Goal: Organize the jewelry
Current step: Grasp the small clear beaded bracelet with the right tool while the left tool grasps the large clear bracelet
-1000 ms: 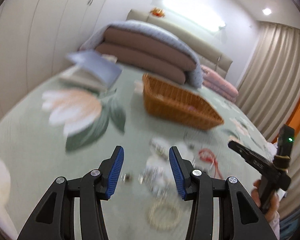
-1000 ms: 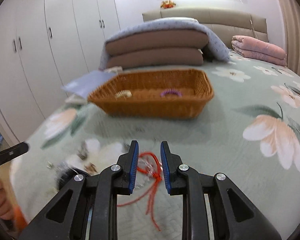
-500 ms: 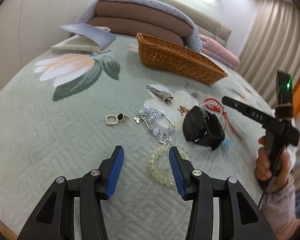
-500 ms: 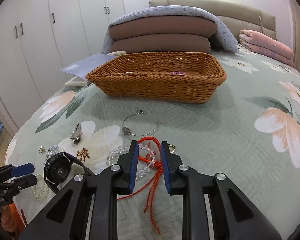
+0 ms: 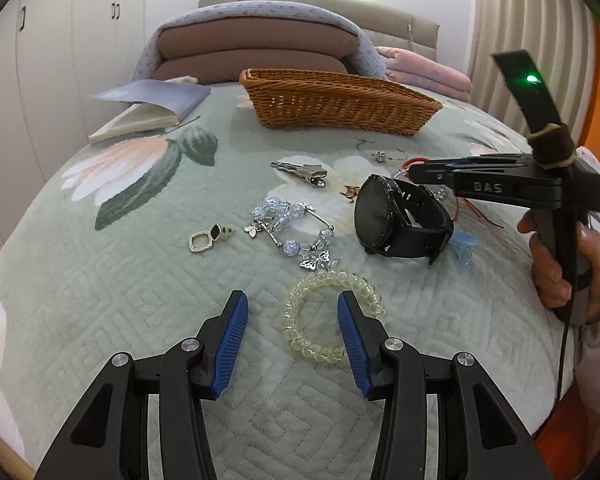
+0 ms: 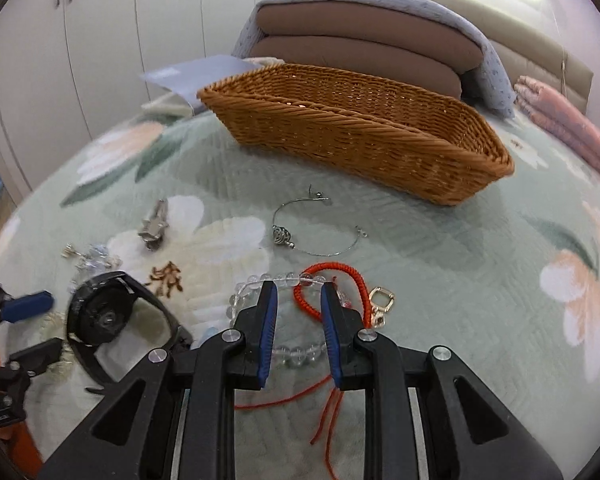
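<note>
Jewelry lies scattered on the green floral bedspread [image 5: 100,280]. My left gripper [image 5: 293,304] stands open just above a pale coiled bracelet [image 5: 328,278], whose left half lies between the fingers. Beyond it lie a crystal butterfly bracelet [image 5: 292,224], a square earring [image 5: 204,238], a silver clip [image 5: 300,170] and a black watch [image 5: 396,220]. My right gripper [image 6: 299,296] is open by a narrow gap, low over a red cord bracelet [image 6: 340,270] and a clear bead bracelet [image 6: 256,280]; the cord's loop runs between its tips. A wicker basket [image 6: 360,132] stands further back.
A silver hoop [image 6: 316,232] and a gold clasp [image 6: 382,304] lie near the red cord. A blue hair claw [image 5: 464,246] sits behind the watch. An open book [image 5: 148,108] lies left of the basket, folded quilts [image 5: 260,44] behind it. The bed's near edge is close.
Both grippers sank toward the bedspread and rolled level. The left came over the pale bracelet; the right closed in on the red cord. Neither gripper's gap changed.
</note>
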Motion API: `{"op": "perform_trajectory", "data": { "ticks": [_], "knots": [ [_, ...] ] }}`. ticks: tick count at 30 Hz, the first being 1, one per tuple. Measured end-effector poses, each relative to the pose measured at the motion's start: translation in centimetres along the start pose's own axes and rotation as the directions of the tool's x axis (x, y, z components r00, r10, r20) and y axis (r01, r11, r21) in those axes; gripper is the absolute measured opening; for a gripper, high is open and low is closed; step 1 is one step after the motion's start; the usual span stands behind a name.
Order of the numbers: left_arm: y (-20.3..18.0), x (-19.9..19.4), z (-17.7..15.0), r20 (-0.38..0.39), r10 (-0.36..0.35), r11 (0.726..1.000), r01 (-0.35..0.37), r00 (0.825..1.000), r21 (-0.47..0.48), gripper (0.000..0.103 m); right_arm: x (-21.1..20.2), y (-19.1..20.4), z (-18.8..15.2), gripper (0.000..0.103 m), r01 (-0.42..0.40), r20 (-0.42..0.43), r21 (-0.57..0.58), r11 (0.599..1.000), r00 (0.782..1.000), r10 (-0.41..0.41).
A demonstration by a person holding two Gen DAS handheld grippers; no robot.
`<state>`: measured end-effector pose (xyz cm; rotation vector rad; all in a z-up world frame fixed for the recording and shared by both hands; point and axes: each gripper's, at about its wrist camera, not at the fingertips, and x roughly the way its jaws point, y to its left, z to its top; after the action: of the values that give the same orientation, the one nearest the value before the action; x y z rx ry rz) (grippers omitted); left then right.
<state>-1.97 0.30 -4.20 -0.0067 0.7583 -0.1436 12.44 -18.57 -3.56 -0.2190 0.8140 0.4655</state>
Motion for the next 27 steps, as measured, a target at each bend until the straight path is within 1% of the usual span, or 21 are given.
{"op": "perform_trajectory", "data": {
  "ticks": [3, 5, 8, 10, 11, 13, 16, 18, 19, 20, 22, 24, 26, 27],
  "knots": [
    [0.0, 0.0, -0.1, 0.006, -0.005, 1.000, 0.005, 1.000, 0.003, 0.048, 0.4, 0.3, 0.2, 0.025, 0.017, -0.017, -0.043, 0.999, 1.000, -0.018],
    [0.1, 0.0, -0.1, 0.009, -0.014, 1.000, 0.014, 1.000, 0.001, 0.048, 0.7, 0.2, 0.3, 0.025, 0.034, -0.027, -0.044, 0.998, 0.999, -0.035],
    [0.2, -0.1, -0.2, 0.014, -0.018, 1.000, 0.018, 1.000, 0.004, 0.048, 0.6, -0.3, 0.4, 0.025, -0.002, -0.032, -0.024, 1.000, 0.999, 0.002],
    [0.1, -0.1, -0.2, 0.017, -0.017, 1.000, 0.017, 1.000, 0.007, 0.048, 0.3, -0.3, 0.5, 0.025, -0.003, -0.040, -0.019, 1.000, 0.999, 0.002],
    [0.2, -0.1, -0.2, 0.018, -0.018, 1.000, 0.017, 1.000, 0.007, 0.048, -0.1, -0.3, 0.5, 0.025, -0.005, -0.034, -0.030, 1.000, 0.999, 0.004],
    [0.2, -0.1, -0.3, 0.023, -0.022, 1.000, 0.021, 0.999, 0.007, 0.048, -0.8, -0.1, 0.5, 0.025, 0.021, -0.022, -0.072, 0.997, 1.000, -0.022],
    [0.3, -0.1, -0.3, 0.029, -0.024, 1.000, 0.024, 0.999, 0.007, 0.048, -0.4, -0.3, 0.9, 0.025, 0.036, -0.040, -0.131, 0.991, 0.998, -0.041],
    [0.2, -0.1, -0.3, 0.031, -0.024, 1.000, 0.024, 0.999, 0.010, 0.048, 0.8, -0.3, 1.2, 0.025, 0.002, -0.080, -0.179, 0.984, 0.997, -0.017],
    [0.2, -0.1, -0.3, 0.032, -0.024, 1.000, 0.024, 0.999, 0.010, 0.048, 1.2, -0.3, 1.4, 0.025, 0.015, -0.078, -0.209, 0.978, 0.996, -0.032],
    [0.2, -0.1, -0.3, 0.033, -0.025, 1.000, 0.025, 0.999, 0.010, 0.048, 1.6, -0.3, 1.6, 0.025, 0.011, -0.090, -0.234, 0.972, 0.995, -0.033],
    [0.3, -0.1, -0.4, 0.033, -0.026, 1.000, 0.026, 0.999, 0.011, 0.048, 2.3, -0.7, 2.0, 0.025, -0.044, -0.127, -0.254, 0.966, 0.992, 0.012],
    [0.3, -0.1, -0.3, 0.033, -0.026, 1.000, 0.025, 0.999, 0.013, 0.048, 2.2, -0.7, 2.1, 0.024, -0.071, -0.134, -0.278, 0.958, 0.990, 0.035],
    [0.3, -0.1, -0.3, 0.035, -0.027, 1.000, 0.027, 0.999, 0.013, 0.048, 2.1, -0.7, 1.8, 0.019, -0.078, -0.128, -0.286, 0.955, 0.991, 0.042],
    [0.3, -0.1, -0.3, 0.036, -0.027, 1.000, 0.027, 0.999, 0.012, 0.048, 1.9, -0.7, 1.6, 0.014, -0.075, -0.117, -0.281, 0.957, 0.992, 0.043]
  ]
}}
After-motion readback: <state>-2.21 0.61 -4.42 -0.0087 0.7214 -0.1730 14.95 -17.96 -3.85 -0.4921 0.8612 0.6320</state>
